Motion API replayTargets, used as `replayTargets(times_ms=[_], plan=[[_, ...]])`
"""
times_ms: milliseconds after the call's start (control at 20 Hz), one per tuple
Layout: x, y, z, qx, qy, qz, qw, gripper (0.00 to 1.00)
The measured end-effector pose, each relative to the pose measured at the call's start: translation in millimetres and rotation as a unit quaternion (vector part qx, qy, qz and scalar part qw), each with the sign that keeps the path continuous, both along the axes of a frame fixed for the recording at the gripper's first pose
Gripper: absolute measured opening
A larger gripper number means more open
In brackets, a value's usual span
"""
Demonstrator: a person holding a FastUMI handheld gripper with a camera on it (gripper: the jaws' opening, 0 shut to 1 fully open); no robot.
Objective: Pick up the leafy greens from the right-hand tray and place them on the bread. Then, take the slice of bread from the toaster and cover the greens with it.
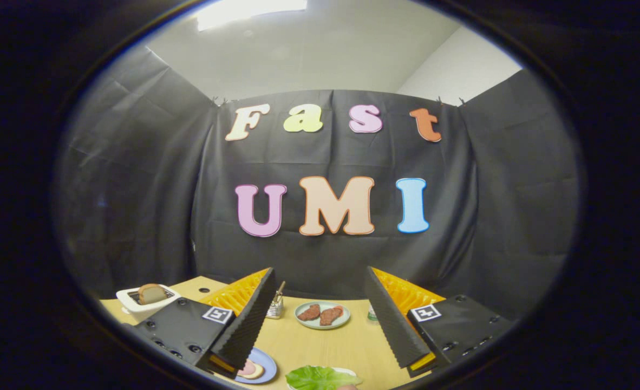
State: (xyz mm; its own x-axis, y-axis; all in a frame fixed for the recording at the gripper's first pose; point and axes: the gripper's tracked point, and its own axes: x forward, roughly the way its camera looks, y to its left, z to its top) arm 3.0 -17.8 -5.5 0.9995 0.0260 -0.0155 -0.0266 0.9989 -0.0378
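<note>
My gripper (322, 317) hangs above the wooden table with its two black ribbed fingers wide apart and nothing between them. Below the gap, close to me, leafy greens (320, 377) lie on a white tray. A blue plate (268, 367) with a bread slice and ham (250, 369) sits partly under the left finger (247, 325). Beyond the left finger stands a white toaster (144, 304) with a slice of bread (151, 293) sticking up from its slot.
A pale green plate (322, 324) with two pieces of meat rests on the table (320, 346) beyond the fingers. A small metal holder (275, 307) with a stick stands just left of it. A small green-and-white object (372, 313) peeks from behind the right finger.
</note>
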Motion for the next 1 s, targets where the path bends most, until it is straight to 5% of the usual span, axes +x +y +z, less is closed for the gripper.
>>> replayTargets(times_ms=[550, 1000], plan=[[1, -9, -6, -0.009, 0.004, 0.009, 1.0, 1.0], [4, -12, -36, -0.078, 0.05, 0.08, 0.993, 1.0]])
